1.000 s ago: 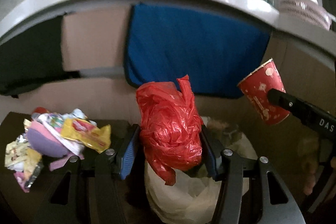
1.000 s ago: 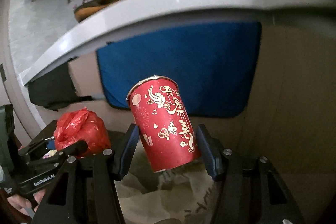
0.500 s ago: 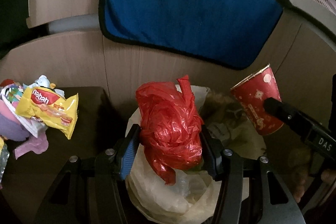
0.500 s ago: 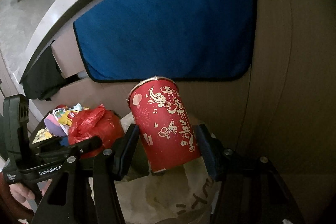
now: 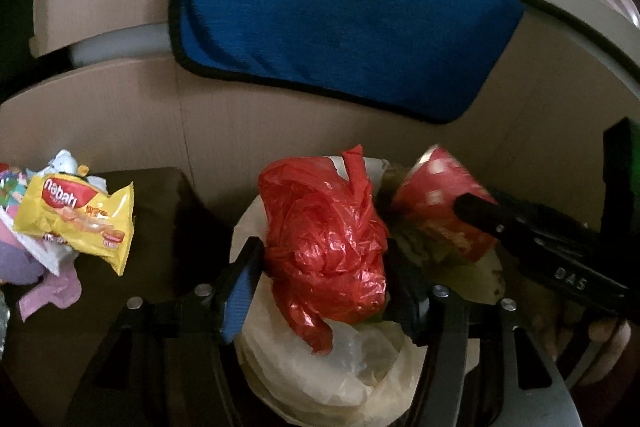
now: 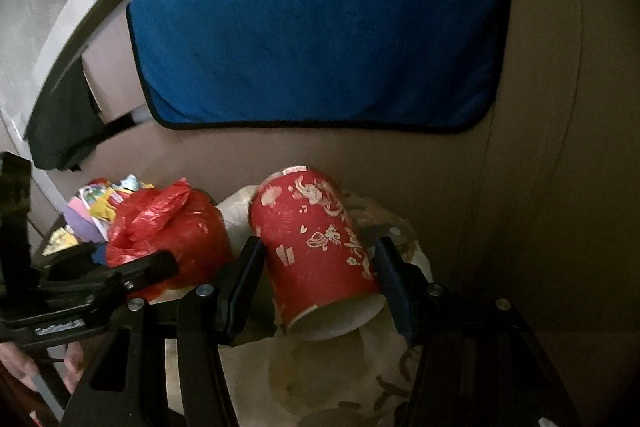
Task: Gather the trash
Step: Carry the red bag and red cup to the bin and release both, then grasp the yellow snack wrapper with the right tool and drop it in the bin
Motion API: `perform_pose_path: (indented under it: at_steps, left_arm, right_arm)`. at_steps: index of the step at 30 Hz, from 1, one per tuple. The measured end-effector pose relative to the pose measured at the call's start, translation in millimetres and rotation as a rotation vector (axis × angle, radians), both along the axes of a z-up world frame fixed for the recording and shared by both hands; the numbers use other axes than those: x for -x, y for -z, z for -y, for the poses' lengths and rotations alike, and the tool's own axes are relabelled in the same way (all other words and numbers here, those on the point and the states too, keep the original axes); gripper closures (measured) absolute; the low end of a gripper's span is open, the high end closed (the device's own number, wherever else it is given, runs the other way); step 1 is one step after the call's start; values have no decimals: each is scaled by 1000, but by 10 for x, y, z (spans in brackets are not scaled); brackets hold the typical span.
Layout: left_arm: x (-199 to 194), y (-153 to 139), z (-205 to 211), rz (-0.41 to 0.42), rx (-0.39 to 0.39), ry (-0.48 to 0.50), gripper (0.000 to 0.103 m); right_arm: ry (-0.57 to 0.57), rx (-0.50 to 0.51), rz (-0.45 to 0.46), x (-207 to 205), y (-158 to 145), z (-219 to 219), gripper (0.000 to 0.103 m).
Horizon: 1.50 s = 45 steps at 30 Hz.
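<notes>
A crumpled red plastic bag sits between the fingers of my left gripper, directly over the pale liner bag of a bin. The jaws are opening, and both pads still touch the bag. In the right wrist view a red paper cup with white print is tilted with its rim away from me. My right gripper is shut on the cup's sides, low over the same liner. The cup hangs just right of the red bag.
A heap of snack wrappers with a yellow packet lies on a dark surface left of the bin. A blue towel hangs on the beige cabinet front behind. A person's hand holds the right gripper.
Both grippers have sunk toward the bin liner and point more steeply down. The cup has come lower and closer to the red bag and now leans differently in the right gripper.
</notes>
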<state>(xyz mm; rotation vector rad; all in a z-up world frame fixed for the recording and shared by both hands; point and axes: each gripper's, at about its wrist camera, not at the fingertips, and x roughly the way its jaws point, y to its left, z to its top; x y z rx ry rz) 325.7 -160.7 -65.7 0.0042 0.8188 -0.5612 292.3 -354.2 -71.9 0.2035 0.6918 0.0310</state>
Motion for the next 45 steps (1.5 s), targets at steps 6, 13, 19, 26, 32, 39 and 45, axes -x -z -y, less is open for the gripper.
perform_pose_path:
  at_steps: [6, 13, 19, 26, 32, 39, 45]
  left_arm:
    - [24, -9, -6, 4, -2, 30, 36]
    - [4, -124, -258, -5, 99, -22, 36]
    - [-1, -272, -657, 42, 111, -117, 36]
    - [148, -462, -1512, 118, 66, -271, 36]
    - [306, -556, -2554, 148, 37, -458, 36]
    - [520, -395, -3468, 125, 55, -570, 36]
    - [544, -56, -3653, 28, 130, -472, 36]
  right_arm:
    - [5, 58, 24, 21, -19, -84, 43]
    - [13, 80, 34, 28, -58, -107, 43]
    - [32, 86, 40, 51, -149, -105, 43]
    - [15, 83, 81, 105, -352, -325, 43]
    - [-70, 143, 112, 63, -471, -962, 45]
    - [-258, 122, 107, -117, -449, -1866, 46]
    - [-356, 125, 66, -197, -298, -2338, 47]
